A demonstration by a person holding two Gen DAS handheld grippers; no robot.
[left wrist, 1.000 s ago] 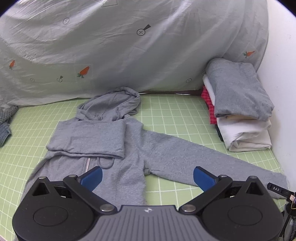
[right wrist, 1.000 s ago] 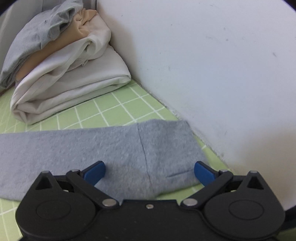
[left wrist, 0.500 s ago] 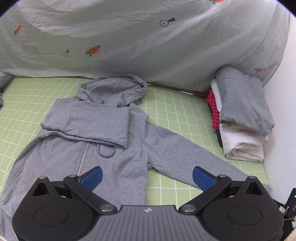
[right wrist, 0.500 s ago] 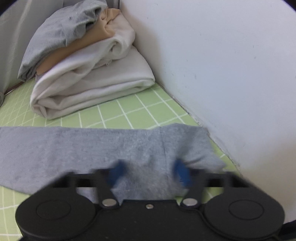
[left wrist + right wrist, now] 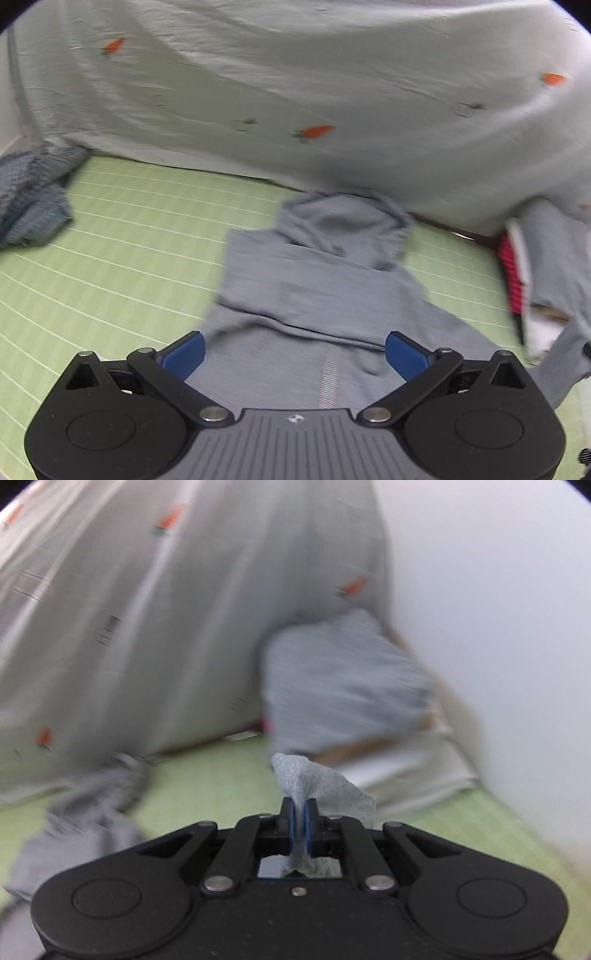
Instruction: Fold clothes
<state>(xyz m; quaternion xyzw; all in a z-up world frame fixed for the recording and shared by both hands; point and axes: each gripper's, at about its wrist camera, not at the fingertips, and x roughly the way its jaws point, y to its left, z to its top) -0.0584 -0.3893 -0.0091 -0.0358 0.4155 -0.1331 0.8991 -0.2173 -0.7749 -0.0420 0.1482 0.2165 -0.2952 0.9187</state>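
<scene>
Right tool (image 5: pixel 300 821) angled moderately downward, blue pads (image 5: pixel 293 825) pressed together on a pinch of the grey hoodie's sleeve cuff (image 5: pixel 317 782), with a fold of cloth standing up past the tips toward 12 o'clock and a scrap showing behind the pads inside the frame. Just been closing, with that cuff caught between. Raised clear of the green gridded mat (image 5: pixel 207 775), the right-wrist view heavily blurred. Left tool (image 5: pixel 294 352) pitched more steeply down, spread wide, blue pads (image 5: pixel 184 354) well apart and gripping nothing, poised over the lower front of the grey hoodie (image 5: pixel 317 295). Hoodie lying flat on the mat on the counter (image 5: pixel 122 266), zip line (image 5: pixel 328 373) running toward 6 o'clock between the spread pads, hood (image 5: pixel 347 221) bunched at 12 o'clock, one sleeve already folded across the chest, the other sleeve (image 5: pixel 565 354) lifted off the mat at 3 o'clock. Stack of folded clothes (image 5: pixel 543 266) at 3 o'clock against the white wall, grey piece on top, red and white layers beneath; same stack (image 5: pixel 343 686) at 1 o'clock in the right-wrist view. Pale sheet with carrot print (image 5: pixel 314 92) draped across the back at 12 o'clock. Crumpled blue checked garment (image 5: pixel 29 199) at 9 o'clock on the mat.
</scene>
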